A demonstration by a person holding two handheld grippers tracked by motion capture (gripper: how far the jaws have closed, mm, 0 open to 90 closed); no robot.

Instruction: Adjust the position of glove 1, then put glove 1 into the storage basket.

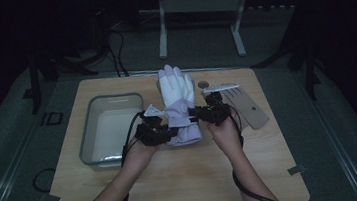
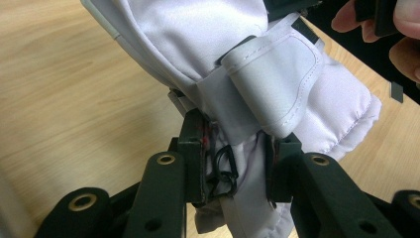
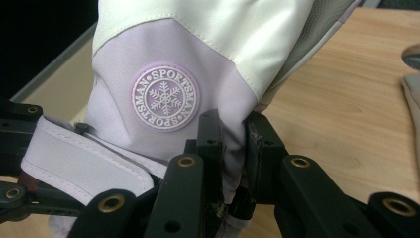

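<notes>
Nearest the person, both forearms reach in over the wooden table (image 1: 175,181), each hand carrying a gripper to the cuff end of a white and lilac ski glove (image 1: 178,100). The left gripper (image 1: 155,130) is clamped on a fold of the cuff beside the wrist strap (image 2: 277,84), its jaws drawn in tight on the cloth with a small black loop caught between them. The right gripper (image 1: 214,111) pinches the lilac fabric on the opposite side, just below a round snowflake badge (image 3: 166,97). The glove lies mid-table, fingers pointing away, its cuff bunched and seemingly raised between the two grips. To its left sits a grey plastic tub (image 1: 89,135), which looks empty; to its right a flat brown glove-shaped piece (image 1: 245,106) lies on the wood. This looks like a two-handed hold on the cuff, perhaps to lift the glove toward the tub. The next move calls for both grips rising together so the fabric does not slip.
</notes>
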